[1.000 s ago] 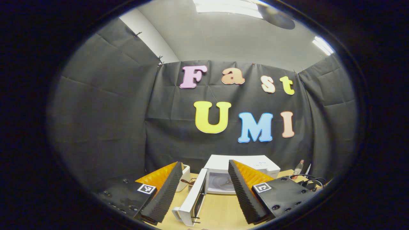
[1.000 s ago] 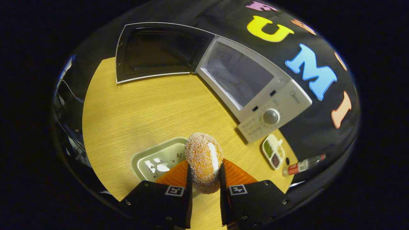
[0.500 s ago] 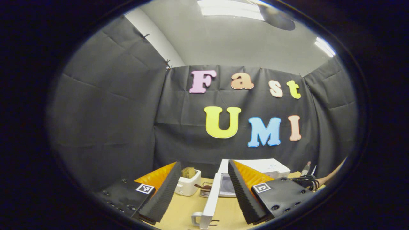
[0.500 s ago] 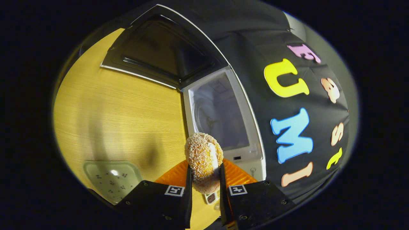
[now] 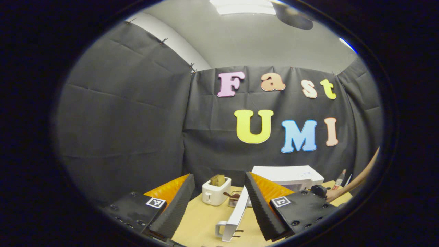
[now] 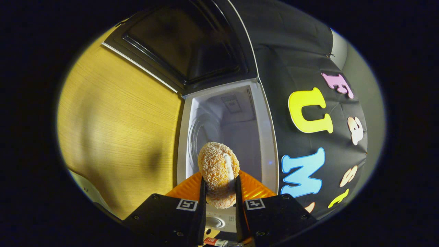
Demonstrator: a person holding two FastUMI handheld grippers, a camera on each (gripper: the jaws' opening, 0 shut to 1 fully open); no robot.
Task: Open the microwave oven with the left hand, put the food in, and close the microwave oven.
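In the right gripper view my right gripper [image 6: 218, 192] is shut on a round crumb-coated piece of food [image 6: 218, 168], held in the air in front of the white microwave oven [image 6: 265, 137]. Its door [image 6: 185, 44] is swung wide open and the white cavity [image 6: 226, 127] with its turntable shows just past the food. In the left gripper view my left gripper [image 5: 217, 202] is open and holds nothing, back from the microwave oven [image 5: 288, 175], with the open door [image 5: 236, 216] seen edge-on between its fingers. A person's forearm [image 5: 356, 181] reaches in at the right.
A white toaster [image 5: 216, 190] with bread in it stands at the back left of the wooden table [image 5: 202, 219], with a small rack [image 5: 233, 198] beside it. A bottle [image 5: 339, 178] stands right of the microwave. A pale tray's corner [image 6: 85, 187] lies on the table [image 6: 120, 120].
My right gripper has carried the food from above the tray toward the microwave's open cavity, rolling as it went. My left gripper has drifted left, bringing the toaster into view.
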